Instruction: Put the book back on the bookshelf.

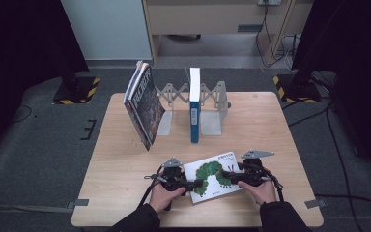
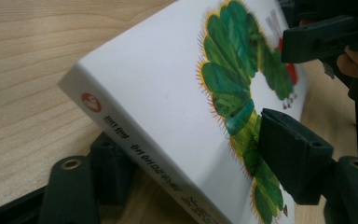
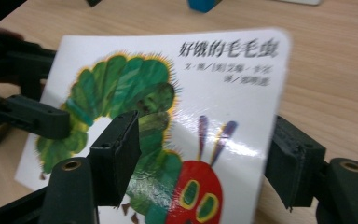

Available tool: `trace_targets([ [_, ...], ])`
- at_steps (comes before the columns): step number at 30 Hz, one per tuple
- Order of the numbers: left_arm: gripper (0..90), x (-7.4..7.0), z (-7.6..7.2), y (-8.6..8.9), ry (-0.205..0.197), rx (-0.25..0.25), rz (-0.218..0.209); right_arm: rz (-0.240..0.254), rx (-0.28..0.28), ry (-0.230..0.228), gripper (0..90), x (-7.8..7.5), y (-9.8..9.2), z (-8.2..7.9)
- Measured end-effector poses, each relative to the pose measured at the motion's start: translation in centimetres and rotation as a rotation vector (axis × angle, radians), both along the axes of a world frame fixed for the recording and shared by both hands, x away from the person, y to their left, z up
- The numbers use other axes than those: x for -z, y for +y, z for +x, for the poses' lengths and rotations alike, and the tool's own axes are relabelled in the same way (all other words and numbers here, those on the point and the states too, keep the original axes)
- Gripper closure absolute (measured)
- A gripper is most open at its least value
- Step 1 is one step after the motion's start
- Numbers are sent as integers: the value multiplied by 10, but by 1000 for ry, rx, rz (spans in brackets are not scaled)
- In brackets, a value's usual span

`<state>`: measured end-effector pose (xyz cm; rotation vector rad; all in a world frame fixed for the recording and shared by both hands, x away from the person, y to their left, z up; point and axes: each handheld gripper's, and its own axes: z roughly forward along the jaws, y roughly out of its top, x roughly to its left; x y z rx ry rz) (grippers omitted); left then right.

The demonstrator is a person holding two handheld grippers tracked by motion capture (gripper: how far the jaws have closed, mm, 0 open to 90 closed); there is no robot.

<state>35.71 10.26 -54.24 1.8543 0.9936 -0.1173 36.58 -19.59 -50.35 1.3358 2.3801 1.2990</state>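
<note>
Left tool [image 1: 193, 185] and right tool [image 1: 224, 175] pinch picture book [image 1: 212, 175] | long axis left-right | cover up

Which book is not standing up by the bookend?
The caterpillar book, held between the left tool and right tool. The dark book leans; the blue book stands.

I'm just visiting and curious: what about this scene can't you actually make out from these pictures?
- Caterpillar book: its underside, against the table, high view.
- Book's lower edge: cut off by the frame, right gripper view.
- Leaning books: cover text too small, high view.
- Blue book: only its spine shows.
- Left tool: one jaw hidden under the book, left gripper view.
</note>
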Motion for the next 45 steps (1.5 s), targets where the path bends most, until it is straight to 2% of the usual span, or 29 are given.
trace_targets([
  [3, 316, 0, 0, 0, 1, -4, -1, -6, 27, -10, 314, 2, -4, 0],
  [6, 319, 0, 0, 0, 2, -5, -1, -47, 48, 30, 303, 6, -6, 2],
  [8, 320, 0, 0, 0, 1, -5, -1, -69, 50, 59, 329, 10, -7, 3],
  [11, 321, 0, 0, 1, 2, -5, -1, -55, 45, 85, 358, 12, -6, 3],
  [16, 330, 0, 0, 1, 10, -11, -4, -43, 39, 85, 390, 12, -6, 2],
  [18, 357, -2, 0, 2, 13, -15, -13, -39, 41, 79, 401, 11, -6, 2],
  [19, 357, -2, 0, 2, 4, -8, -32, -40, 38, 65, 407, 10, -6, 2],
  [21, 400, -6, -2, 3, -6, -12, -34, -35, 45, 25, 431, 8, -7, 1],
  [23, 422, -7, -2, 3, -13, -10, -38, -28, 53, 5, 437, 7, -8, 2],
  [25, 452, -8, -4, 1, -17, 29, -69, -22, 56, -9, 444, 5, -9, 1],
  [26, 500, -8, -4, 1, -17, 29, -69, -22, 56, -9, 444, 5, -9, 1],
  [27, 518, -9, -6, -1, -13, 50, -85, 12, 48, -31, 456, 4, -8, 1],
  [28, 518, -10, -8, -4, -28, 52, -87, 12, 48, -31, 456, 4, -8, 1],
  [33, 524, -14, -12, -7, -56, 45, -62, 23, 43, -46, 455, 1, -9, 0],
  [38, 613, -23, -14, -6, -59, 60, -68, 50, 44, -71, 446, -1, -10, 0],
  [41, 665, -28, -16, -7, -61, 62, -58, 68, 46, -72, 418, -2, -12, 0],
  [44, 705, -34, -18, -7, -56, 67, -61, 62, 43, -70, 382, -2, -11, -1],
  [45, 725, -37, -19, -7, -65, 70, -56, 61, 38, -74, 379, -3, -12, -1],
])
